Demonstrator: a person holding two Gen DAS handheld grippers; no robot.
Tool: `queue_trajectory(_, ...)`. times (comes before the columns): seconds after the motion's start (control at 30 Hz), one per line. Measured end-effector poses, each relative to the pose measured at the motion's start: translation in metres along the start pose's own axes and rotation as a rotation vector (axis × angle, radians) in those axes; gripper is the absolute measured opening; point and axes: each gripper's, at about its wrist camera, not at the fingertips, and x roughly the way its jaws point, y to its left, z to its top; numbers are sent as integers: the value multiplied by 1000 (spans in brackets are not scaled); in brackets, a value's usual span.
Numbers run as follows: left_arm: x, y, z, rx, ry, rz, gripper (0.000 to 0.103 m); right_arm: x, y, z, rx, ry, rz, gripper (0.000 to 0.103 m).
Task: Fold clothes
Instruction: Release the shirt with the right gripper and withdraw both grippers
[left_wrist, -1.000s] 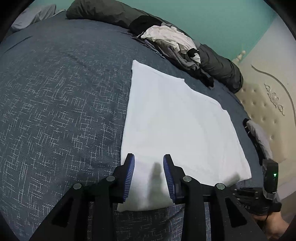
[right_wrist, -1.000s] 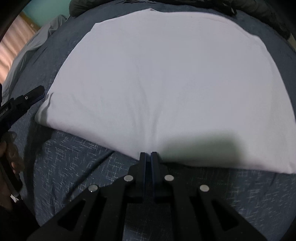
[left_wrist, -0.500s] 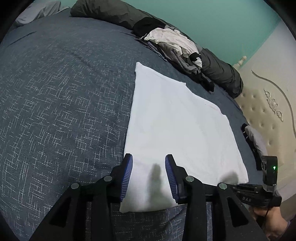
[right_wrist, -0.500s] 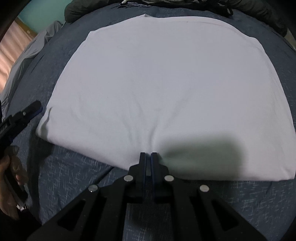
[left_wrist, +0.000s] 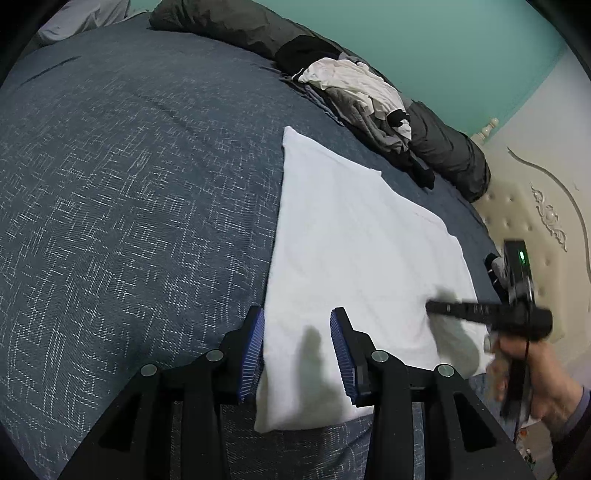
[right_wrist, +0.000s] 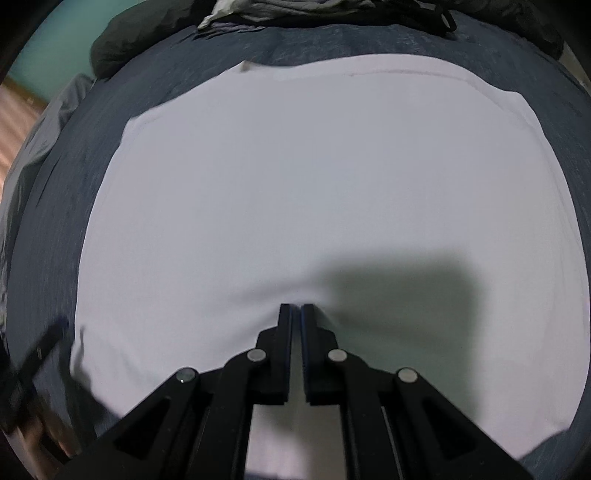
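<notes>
A white garment (left_wrist: 351, 240) lies folded flat in a rectangle on the dark blue bedspread (left_wrist: 129, 203). My left gripper (left_wrist: 297, 332) hovers open over its near corner, blue pads apart with only cloth below them. My right gripper (right_wrist: 296, 306) is shut and now sits over the garment (right_wrist: 295, 184). Faint creases in the cloth run in to its tips, as if a thin edge is pinched there. From the left wrist view the right gripper (left_wrist: 430, 306) reaches in across the garment's right side, blurred, with a hand (left_wrist: 535, 373) on its grip.
A heap of white, grey and black clothes (left_wrist: 362, 96) lies at the far edge of the bed beside dark rolled bedding (left_wrist: 450, 155). A cream tufted headboard (left_wrist: 535, 206) stands at the right. The left gripper (right_wrist: 40, 350) shows blurred at the lower left of the right wrist view.
My right gripper, still shut, has travelled from the garment's edge inward over the cloth. The left gripper's jaws have spread slightly and it has stayed in place.
</notes>
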Motion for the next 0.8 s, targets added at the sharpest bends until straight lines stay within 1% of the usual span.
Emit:
queue_trajectory(0.1,1,1,0,1,3,3,41,4,-3,19,28,-16,8,4)
queue_trajectory(0.17,2,2,0,2,6,6,41,5,-14,26,27,-19,8,4)
queue_trajectory(0.2,2,2,0,1,9,7,41,4,-16,36,22,-19,7,4)
queue_trajectory(0.23,3,2,0,0,11,8,41,1,-14,39,17,-20,6,4)
queue_trajectory(0.33,2,2,0,-3,12,9,41,-8,-18,20,-1,-19,8,5)
queue_trajectory(0.47,-2,0,0,-5,3,11,41,-8,-7,-10,-67,33,7,5)
queue_trajectory(0.57,-6,1,-3,1,1,20,42,-14,-7,-39,-106,57,4,6)
queue_trajectory(0.67,-10,3,-6,-3,1,27,43,-25,-12,-62,-112,67,20,6)
queue_trajectory(0.8,-16,5,-9,-15,4,26,43,-39,-21,-82,-102,87,43,6)
